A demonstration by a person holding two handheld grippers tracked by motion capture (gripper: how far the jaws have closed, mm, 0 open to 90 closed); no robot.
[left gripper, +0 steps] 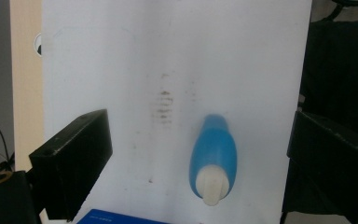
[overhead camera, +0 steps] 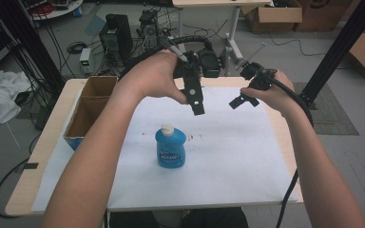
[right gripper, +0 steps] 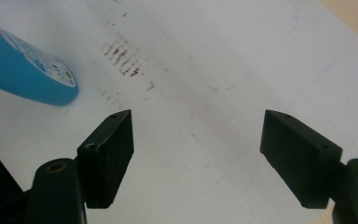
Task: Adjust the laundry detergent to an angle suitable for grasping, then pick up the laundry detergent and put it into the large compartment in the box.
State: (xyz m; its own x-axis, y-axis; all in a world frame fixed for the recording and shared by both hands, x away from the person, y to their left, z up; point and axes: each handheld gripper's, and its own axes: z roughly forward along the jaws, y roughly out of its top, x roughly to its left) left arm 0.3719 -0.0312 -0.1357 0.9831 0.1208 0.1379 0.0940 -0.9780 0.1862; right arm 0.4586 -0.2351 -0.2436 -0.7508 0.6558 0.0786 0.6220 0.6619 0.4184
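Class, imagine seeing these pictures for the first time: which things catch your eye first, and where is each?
A blue bottle with a white cap stands upright on the white sheet. Above it hover the left gripper and right gripper, both open and empty. An open cardboard box sits at the table's left edge.

Grey floor all round, cardboard boxes (overhead camera: 275,14) upper right, tangled cables and electronics (overhead camera: 116,33) upper left, white cloth (overhead camera: 0,95) far left.

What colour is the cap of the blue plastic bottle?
White cap, clearest in the left gripper view.
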